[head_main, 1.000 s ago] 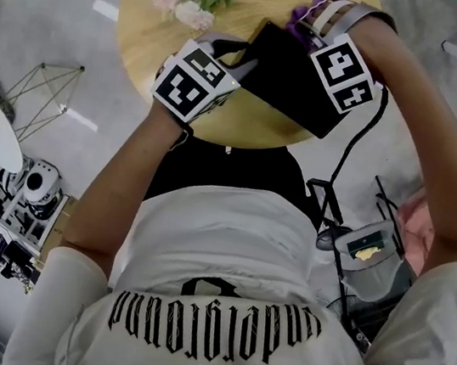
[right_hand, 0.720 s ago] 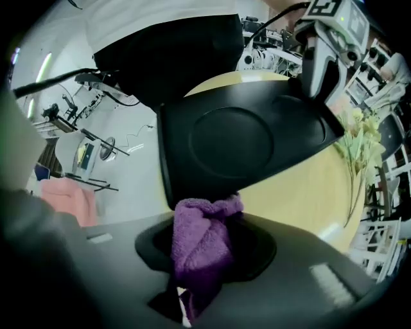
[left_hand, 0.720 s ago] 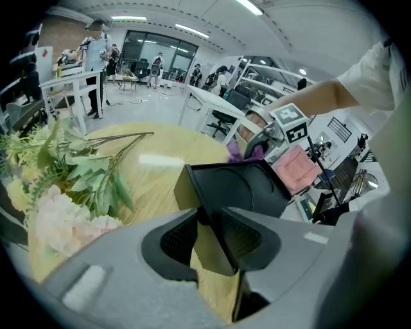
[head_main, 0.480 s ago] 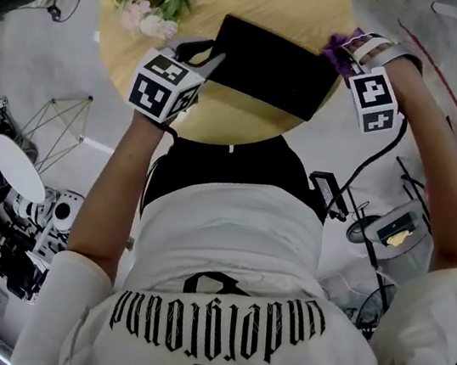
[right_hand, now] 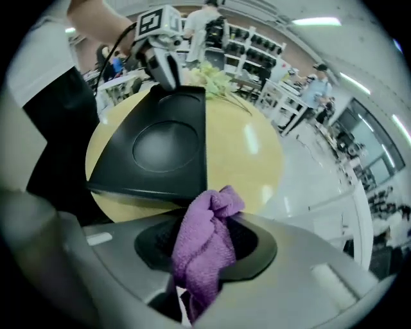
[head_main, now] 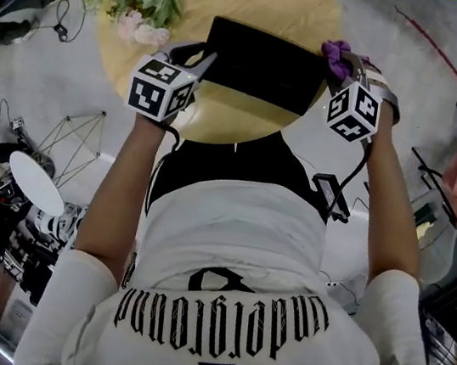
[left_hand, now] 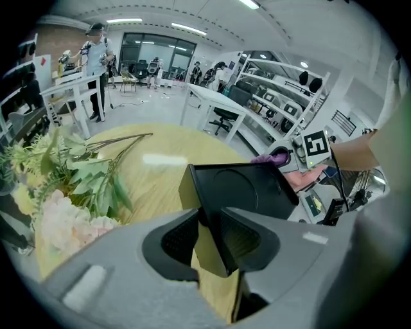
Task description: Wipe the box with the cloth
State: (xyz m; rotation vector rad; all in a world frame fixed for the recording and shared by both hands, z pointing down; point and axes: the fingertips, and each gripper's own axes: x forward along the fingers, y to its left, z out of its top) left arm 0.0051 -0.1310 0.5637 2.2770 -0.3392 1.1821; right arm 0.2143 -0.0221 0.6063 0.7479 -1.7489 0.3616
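nearest the person, the left gripper (left_hand: 209,239) has a corner of the box (head_main: 265,59) between its jaws, which are closing; the pads sit against both faces of that corner, at the box's 8 o'clock end in the head view. the right gripper (right_hand: 205,250) is clamped on the cloth (right_hand: 209,218), which bunches up out of the jaws and hangs toward the box's near edge. a second ago the box was tipped up steeply between the two grippers with the right one over its upper face; now it lies lower and longer across the table (head_main: 221,120), at 12 o'clock from the person, and the right gripper has swung out to the box's 3 o'clock end, with the cloth just off its far right corner. in the right gripper view the cloth looks just beside the box edge; whether it touches i cannot tell. my reading is that one pass has ended and the cloth is being set for a stroke along the top or the right side, while the left grip steadies the box. beyond the box, the flowers (head_main: 141,0) lie at the table's 10 o'clock, clear of the wiping.
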